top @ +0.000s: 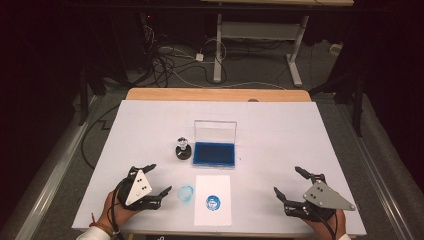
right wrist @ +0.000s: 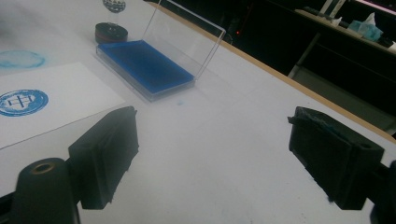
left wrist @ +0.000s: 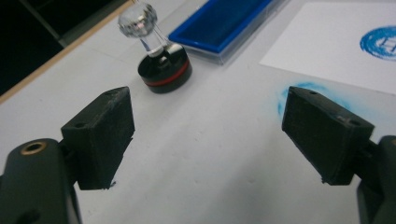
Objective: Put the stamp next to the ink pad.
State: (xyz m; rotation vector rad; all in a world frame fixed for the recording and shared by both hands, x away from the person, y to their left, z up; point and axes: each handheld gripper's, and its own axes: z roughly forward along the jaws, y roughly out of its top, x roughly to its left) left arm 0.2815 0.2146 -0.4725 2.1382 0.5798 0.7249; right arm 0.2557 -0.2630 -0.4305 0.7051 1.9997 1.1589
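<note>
Left gripper (top: 157, 177): near left of the table, held in a hand, jaws wide apart with nothing between them, resting low over the white table cover (top: 150, 125).
Right gripper (top: 288, 181): near right, jaws spread wide and empty, well apart from everything else.
Paper sheet (top: 213, 200): one, at the near middle, between the two grippers, bearing one round blue printed seal (top: 213, 202).
Blue smudge (top: 186, 194): one round ink mark on the table cover itself, just left of the sheet and just right of the left gripper.
Ink pad case (top: 215, 154): one clear box beyond the sheet, its lid (top: 215, 131) standing upright at the far edge; inside lies one blue ink pad covering the tray.
Stamp (top: 183, 148): one, standing upright just left of the case, black round base with a red band and a clear faceted knob on top; neither gripper touches it.
</note>
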